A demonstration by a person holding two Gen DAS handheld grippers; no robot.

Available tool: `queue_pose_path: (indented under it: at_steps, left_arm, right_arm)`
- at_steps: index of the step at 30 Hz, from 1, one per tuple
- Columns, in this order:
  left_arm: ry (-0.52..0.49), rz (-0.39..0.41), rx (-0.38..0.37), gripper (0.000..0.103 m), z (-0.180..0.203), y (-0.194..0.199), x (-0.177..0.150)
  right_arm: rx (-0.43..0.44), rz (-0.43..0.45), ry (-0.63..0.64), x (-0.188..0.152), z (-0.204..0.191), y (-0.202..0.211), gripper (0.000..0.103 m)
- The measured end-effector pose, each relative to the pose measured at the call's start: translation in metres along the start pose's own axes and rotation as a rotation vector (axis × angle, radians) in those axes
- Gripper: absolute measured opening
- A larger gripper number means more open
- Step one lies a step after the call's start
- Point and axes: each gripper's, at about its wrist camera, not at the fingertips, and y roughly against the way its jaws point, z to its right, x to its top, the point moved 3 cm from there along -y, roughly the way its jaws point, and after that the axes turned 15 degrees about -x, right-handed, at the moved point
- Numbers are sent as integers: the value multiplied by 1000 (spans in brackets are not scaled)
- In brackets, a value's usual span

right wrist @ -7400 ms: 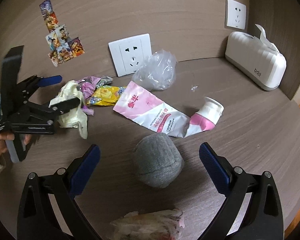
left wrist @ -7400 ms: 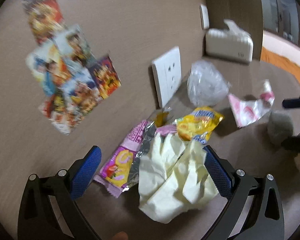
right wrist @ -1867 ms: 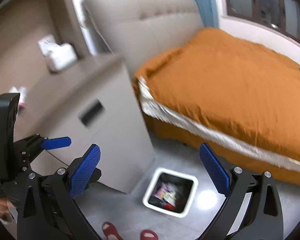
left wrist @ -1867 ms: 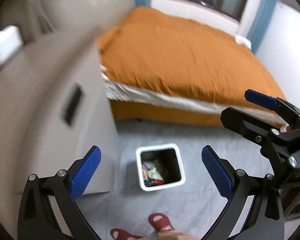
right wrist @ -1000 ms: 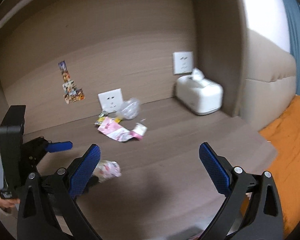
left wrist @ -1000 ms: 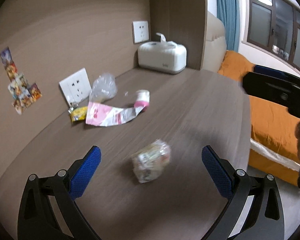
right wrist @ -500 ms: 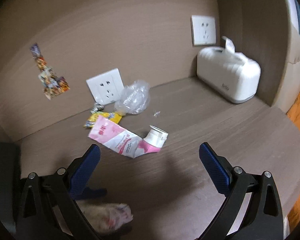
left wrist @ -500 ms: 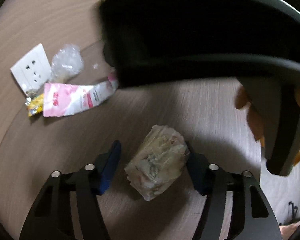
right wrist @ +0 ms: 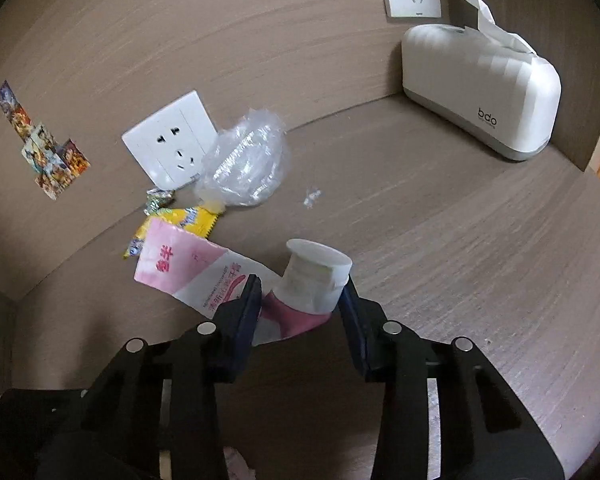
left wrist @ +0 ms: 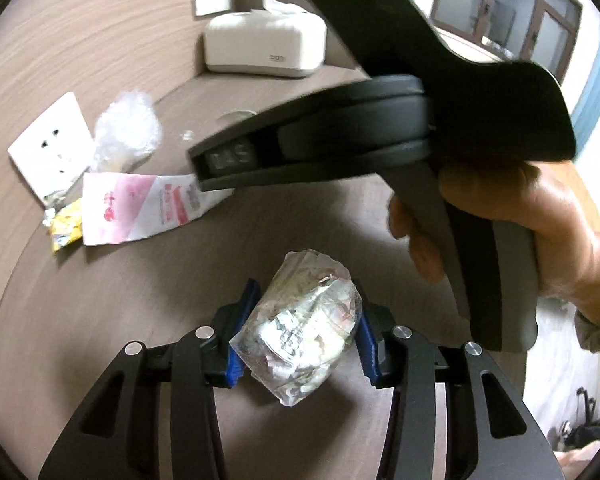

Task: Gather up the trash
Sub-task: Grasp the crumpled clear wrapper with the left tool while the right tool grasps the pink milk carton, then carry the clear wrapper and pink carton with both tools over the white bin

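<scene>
**Inspector:** What has changed on the brown wood-grain bench (right wrist: 480,240)?

**Onlooker:** Half a second ago the left gripper (left wrist: 300,340) was still narrowing on the clear plastic bag stuffed with crumpled paper scraps (left wrist: 300,328); now its fingers are clamped on it at the near edge. The right gripper (right wrist: 300,304), wide apart then, has its fingers pressed against the white cap end of the pink-and-white squeezed tube (right wrist: 312,280), mid-bench.

**Inspector:** Meaning?

**Onlooker:** I judge both pieces ready to lift and carry off together.

**Inspector:** Containers?

**Onlooker:** No bin in view. The white tissue box (right wrist: 480,84) in the far right corner shows one tissue poking out. A crumpled clear film wrapper (right wrist: 244,168) and a yellow snack packet (right wrist: 180,220) remain by the back wall.
</scene>
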Motion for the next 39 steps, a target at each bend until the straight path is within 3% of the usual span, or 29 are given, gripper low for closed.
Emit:
queue_pose_path:
  at_steps: [6,15,21,30,34,39]
  left_arm:
    - [50,59,20,43,-11,31,8]
    - [43,131,70,43,7,67,19]
    - [8,160,61,43,45,69,29]
    - [-47,165,-35,43,103,55,40]
    - [-82,151,-68,43,140,38,42]
    - [-82,155,-37,43,199,10,40]
  right_arm:
    - [1,92,-11,5,7,41,35]
    - [-63,195,23,4,32,109,35]
    - [-99,222,30,-13,59,150,35]
    - [-194,236,-3,-47,106,202,35]
    - [-238,259,-20,-71,141,226,35]
    - [-253,260,-36,-105,203,247,35]
